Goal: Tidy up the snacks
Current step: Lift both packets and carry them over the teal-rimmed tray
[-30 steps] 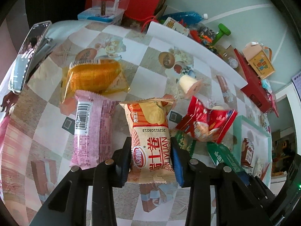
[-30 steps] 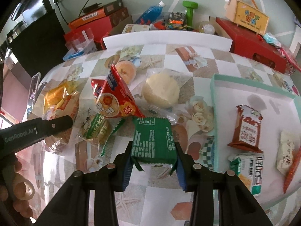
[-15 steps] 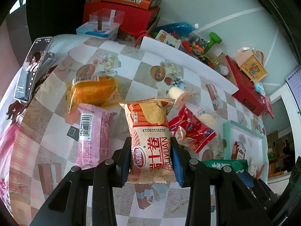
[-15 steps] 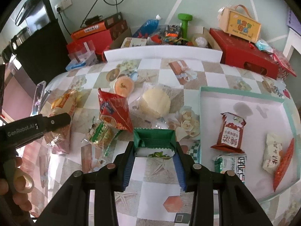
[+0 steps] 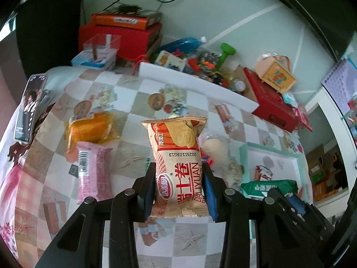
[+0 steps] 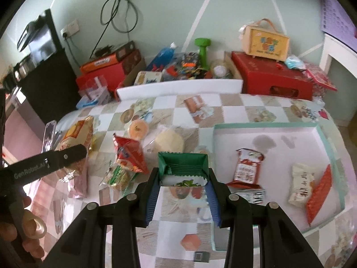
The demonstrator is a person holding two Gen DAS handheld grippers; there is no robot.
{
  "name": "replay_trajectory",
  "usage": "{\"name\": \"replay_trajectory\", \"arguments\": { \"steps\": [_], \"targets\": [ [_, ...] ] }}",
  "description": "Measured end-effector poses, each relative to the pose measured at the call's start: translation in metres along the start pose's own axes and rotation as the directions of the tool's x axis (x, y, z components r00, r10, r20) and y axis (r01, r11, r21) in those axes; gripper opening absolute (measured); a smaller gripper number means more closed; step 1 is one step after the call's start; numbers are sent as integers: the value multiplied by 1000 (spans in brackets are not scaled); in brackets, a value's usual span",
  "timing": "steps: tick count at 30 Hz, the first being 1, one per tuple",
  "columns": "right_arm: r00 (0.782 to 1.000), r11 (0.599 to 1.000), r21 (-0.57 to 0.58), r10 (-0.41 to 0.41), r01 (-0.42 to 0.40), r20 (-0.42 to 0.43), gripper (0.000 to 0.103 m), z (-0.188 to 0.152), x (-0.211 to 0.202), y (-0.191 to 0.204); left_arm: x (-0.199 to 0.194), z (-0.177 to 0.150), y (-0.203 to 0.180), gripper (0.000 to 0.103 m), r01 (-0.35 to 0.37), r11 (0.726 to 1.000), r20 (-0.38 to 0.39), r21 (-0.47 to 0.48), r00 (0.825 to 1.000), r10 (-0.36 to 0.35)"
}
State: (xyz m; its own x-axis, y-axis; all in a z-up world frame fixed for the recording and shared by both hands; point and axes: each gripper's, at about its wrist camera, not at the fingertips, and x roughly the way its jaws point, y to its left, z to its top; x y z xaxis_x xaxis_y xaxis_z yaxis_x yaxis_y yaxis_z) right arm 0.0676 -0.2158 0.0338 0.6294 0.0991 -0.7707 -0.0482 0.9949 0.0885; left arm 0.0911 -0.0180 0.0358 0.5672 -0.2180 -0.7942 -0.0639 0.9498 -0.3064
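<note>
Lifting off table since earlier | left tongs grasping egg-roll packet | right tongs grasping green packet

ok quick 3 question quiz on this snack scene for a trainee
1. True or false: the left gripper holds the pink wrapper.
2. Which packet does the right gripper hold? A red B green C orange
3. Fill in: the sorted snacks lie in a white ___ with a teal rim.

Key
1. False: it grips the beige egg roll packet.
2. B, the green packet.
3. tray
</note>
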Motion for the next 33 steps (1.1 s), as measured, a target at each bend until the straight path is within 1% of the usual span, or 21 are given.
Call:
{"name": "replay_trajectory", "arguments": {
  "steps": [5,8,12,15,21,22,23,27,33],
  "targets": [
    [997,996,48,-76,75,16,42,1,-10,-29,1,-4,-31,40,64,996,-12,62,998,-63],
    [994,990,91,-109,107,22,42,0,-16,-50,3,-8,-55,40,86,989,-16,118,996,-85],
    [988,979,149,-148,141,35,42,-2,-27,-76,7,-16,-86,40,118,974,-29,192,993,-114],
    [984,968,189,-176,165,41,42,-4,-35,-94,13,-24,-107,40,144,959,-53,242,989,-135],
    [973,937,281,-227,207,38,42,-9,-42,-134,30,-32,-129,39,160,947,-100,280,986,-137],
    [973,933,291,-230,211,34,42,-10,-41,-138,32,-33,-132,37,161,945,-104,283,985,-136],
    [972,930,299,-234,215,28,42,-11,-40,-142,36,-33,-135,33,163,943,-110,289,984,-137],
    [972,920,323,-234,221,2,42,-14,-28,-157,53,-34,-147,33,162,938,-134,306,983,-126],
    [971,915,328,-234,235,-43,42,-18,-15,-162,70,-44,-137,33,143,945,-192,293,977,-89]
  ]
}}
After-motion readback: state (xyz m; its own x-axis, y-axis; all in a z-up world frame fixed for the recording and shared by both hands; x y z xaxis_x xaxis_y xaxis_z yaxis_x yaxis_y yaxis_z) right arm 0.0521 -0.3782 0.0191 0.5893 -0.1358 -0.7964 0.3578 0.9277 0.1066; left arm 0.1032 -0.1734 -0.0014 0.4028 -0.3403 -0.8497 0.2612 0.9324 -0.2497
